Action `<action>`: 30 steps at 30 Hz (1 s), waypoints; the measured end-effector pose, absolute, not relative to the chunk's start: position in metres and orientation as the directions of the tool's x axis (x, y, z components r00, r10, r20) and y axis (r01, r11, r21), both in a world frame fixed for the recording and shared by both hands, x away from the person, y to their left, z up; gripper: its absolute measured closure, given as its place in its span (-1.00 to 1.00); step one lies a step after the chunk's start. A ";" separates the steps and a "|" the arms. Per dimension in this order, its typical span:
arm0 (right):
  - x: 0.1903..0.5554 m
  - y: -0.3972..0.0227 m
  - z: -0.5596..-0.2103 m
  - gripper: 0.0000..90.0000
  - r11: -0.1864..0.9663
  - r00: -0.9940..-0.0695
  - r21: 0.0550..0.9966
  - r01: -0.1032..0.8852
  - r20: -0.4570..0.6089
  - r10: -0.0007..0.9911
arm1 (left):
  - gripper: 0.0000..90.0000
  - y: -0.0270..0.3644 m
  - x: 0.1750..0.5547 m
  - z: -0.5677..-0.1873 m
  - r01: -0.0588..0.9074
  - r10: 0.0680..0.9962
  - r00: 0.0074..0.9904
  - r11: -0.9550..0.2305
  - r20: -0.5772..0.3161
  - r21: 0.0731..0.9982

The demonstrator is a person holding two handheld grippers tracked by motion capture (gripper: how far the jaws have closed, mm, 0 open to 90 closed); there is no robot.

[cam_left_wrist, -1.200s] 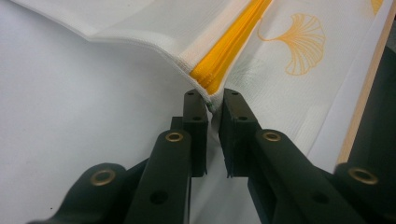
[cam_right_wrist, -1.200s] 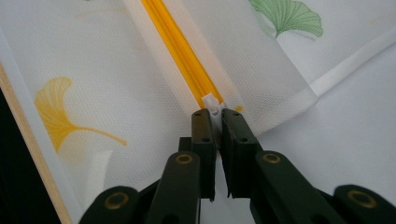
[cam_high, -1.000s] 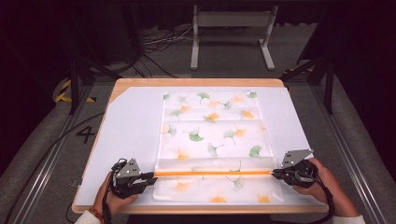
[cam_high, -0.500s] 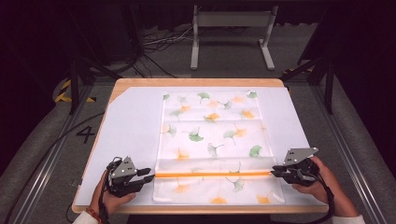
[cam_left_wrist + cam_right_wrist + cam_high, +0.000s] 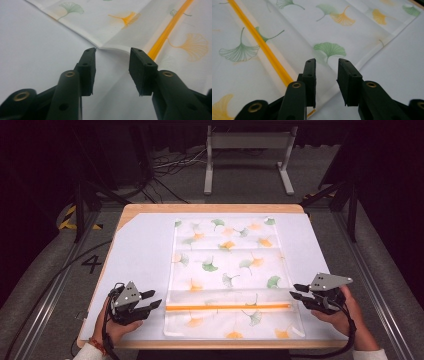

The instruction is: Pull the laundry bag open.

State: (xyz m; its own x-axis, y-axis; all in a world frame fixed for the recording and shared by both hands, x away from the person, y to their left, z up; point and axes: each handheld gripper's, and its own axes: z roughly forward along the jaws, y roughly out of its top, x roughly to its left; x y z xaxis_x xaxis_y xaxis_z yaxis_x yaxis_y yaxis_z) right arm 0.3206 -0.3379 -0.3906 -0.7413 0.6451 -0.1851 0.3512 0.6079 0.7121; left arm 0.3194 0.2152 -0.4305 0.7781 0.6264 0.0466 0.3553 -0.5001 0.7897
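A white cloth (image 5: pixel 230 265) printed with green and orange ginkgo leaves lies flat on the table. Its near part is folded over, and an orange stripe (image 5: pixel 227 307) runs along the fold. My left gripper (image 5: pixel 155 298) sits just off the fold's left end. Its jaws have just been opening and hold nothing. In the left gripper view the gripper (image 5: pixel 113 53) points at the folded corner (image 5: pixel 110 47), a little short of it. My right gripper (image 5: pixel 293 291) stands at the fold's right end, its jaws also just opening. In the right gripper view the gripper (image 5: pixel 326 65) hovers over the cloth's edge (image 5: pixel 362 62) without pinching it.
The cloth rests on a white mat (image 5: pixel 140 255) that covers a wooden table (image 5: pixel 210 208). Bare mat lies left and right of the cloth. Beyond the table stands a metal frame (image 5: pixel 247 142) with cables on the floor. A floor mark "4" (image 5: pixel 92 264) is at the left.
Both grippers have let go of the fold's ends, opened their jaws and drawn slightly outward. The folded cloth stays flat where it was laid.
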 end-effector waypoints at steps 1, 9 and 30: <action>0.321 -0.338 -0.390 0.50 0.602 -0.733 0.718 0.350 -0.190 0.653 | 0.24 0.216 0.320 -0.430 0.350 0.633 0.772 -0.499 0.057 0.793; 0.327 -0.338 -0.394 0.26 0.563 -0.683 0.765 0.313 -0.231 0.693 | -0.03 0.222 0.330 -0.426 0.330 0.666 0.740 -0.485 0.097 0.810; 0.342 -0.355 -0.420 -0.61 0.462 -0.571 0.815 0.351 -0.205 0.795 | -0.86 0.255 0.341 -0.443 0.349 0.753 0.657 -0.337 0.028 0.874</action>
State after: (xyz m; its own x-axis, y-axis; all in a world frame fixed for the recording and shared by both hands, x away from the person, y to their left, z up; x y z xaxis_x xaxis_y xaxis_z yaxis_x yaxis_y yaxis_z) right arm 0.3425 -0.3546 -0.4198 -0.5712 0.7948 -0.2048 0.3508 0.4620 0.8145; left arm 0.3410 0.2548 -0.4427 0.6574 0.7530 0.0279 0.3494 -0.3375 0.8741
